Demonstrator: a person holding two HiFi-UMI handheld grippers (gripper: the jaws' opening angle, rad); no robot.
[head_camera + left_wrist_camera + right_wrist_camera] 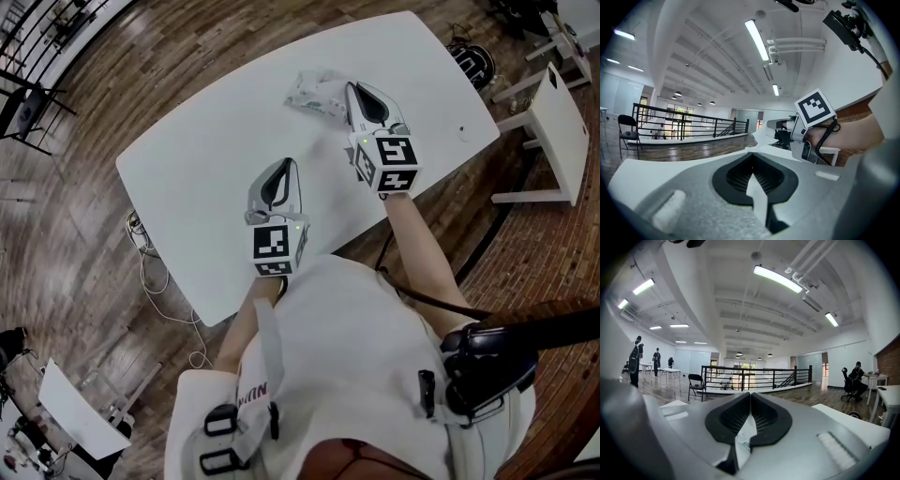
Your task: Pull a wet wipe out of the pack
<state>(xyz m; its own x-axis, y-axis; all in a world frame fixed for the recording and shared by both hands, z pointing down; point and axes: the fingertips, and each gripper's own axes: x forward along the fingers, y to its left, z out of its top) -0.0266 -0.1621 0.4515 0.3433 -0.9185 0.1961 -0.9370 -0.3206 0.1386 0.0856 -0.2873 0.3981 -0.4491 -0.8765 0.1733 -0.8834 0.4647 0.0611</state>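
Right tongs (353, 89) are clamped tight on the wet wipe pack (314, 92), up near the far edge of the desk (206, 178). Left tongs (287, 165) are closed together at mid-desk, well apart from the pack. A small round dot (462, 131) sits by the right-hand edge. A broad stretch of white top lies open to the left. Off the desk there's a white side table (562, 112) to the right, and cables (150, 267) trail on the wooden floor (84, 216) to the left.
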